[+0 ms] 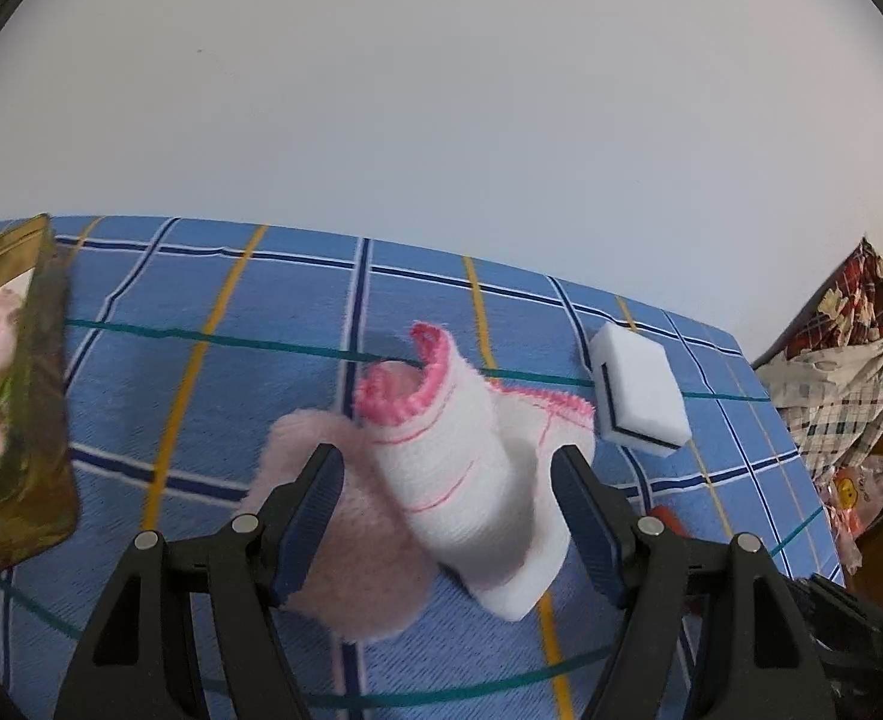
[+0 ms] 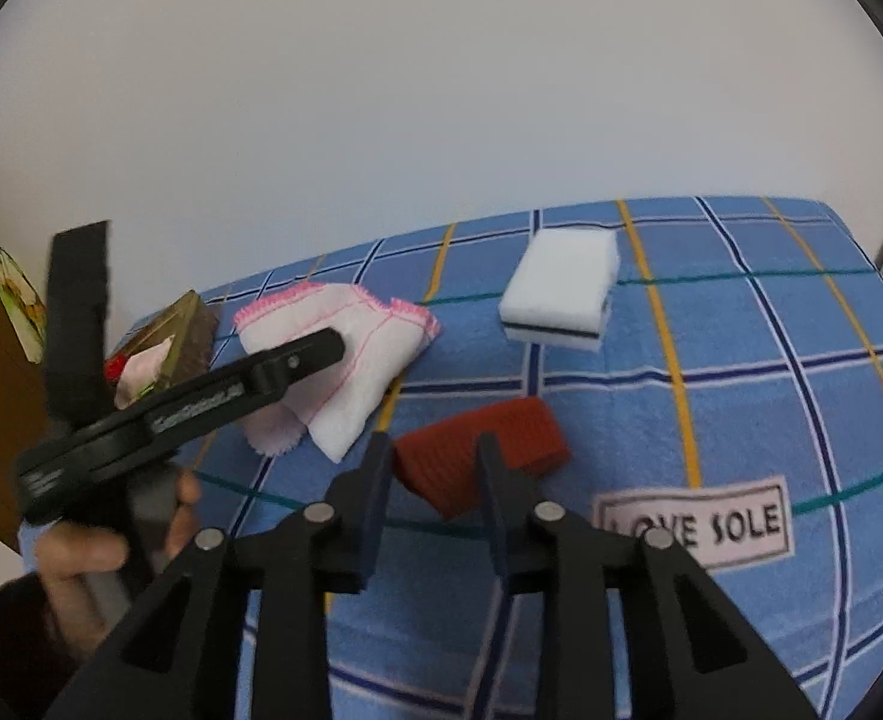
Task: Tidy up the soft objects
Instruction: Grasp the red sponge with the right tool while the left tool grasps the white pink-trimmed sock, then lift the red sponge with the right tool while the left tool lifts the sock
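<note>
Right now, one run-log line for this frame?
left gripper: open around white cloth | right gripper: closed on red sponge | white sponge: on blue plaid cover, untouched

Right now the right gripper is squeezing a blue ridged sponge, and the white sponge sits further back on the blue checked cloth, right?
Not quite: the ridged sponge between the right gripper fingers is red, not blue, as the right wrist view shows. The white sponge does sit further back on the blue checked cloth.
</note>
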### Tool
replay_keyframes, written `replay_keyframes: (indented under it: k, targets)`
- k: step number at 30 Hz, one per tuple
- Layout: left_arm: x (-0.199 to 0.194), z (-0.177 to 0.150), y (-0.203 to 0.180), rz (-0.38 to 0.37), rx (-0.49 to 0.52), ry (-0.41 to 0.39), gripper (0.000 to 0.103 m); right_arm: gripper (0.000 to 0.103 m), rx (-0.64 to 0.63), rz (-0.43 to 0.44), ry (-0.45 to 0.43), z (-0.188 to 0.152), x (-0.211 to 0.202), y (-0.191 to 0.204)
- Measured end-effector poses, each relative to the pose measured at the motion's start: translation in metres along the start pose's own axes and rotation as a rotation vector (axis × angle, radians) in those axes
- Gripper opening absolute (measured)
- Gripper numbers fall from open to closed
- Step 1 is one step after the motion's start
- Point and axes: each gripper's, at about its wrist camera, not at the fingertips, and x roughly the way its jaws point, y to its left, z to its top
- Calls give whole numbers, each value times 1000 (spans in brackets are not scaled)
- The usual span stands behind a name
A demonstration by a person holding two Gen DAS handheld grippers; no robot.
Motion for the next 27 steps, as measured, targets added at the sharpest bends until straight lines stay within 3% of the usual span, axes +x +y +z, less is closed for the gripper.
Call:
replay_keyframes:
  k: [5,6,9,11,13,16,19,23,27]
  targets:
    - [0,-1,-9,-28,53,4,74,62,-28,-64,11,-11,-14,-13]
    - [0,-1,-10,-42,58,-1,73,64,-18,-74,2,-12,-17,-16]
    - [-1,-1,-12,-86,68,1,55,64,23,-103,-45,-13,-31,-26]
    - [2,-2,-10,-125,59,21,43,64,54,-173,-97,-10,-44,-35]
    - [6,-2,-10,-144,50,28,41,65,118,-174,-138,-9,-51,-46]
    - [6,-3,-16,-151,80,23,41,65,209,-76,-150,-8,-52,-58]
    - [4,-4,-24,-154,118,8,41,64,156,-63,-107,-6,-42,-47]
    - [14,-2,-27,-161,113,17,41,64,20,-138,-56,-11,-34,-28]
    - [20,-1,-30,-167,126,42,41,64,-23,-127,5,-15,-18,-23]
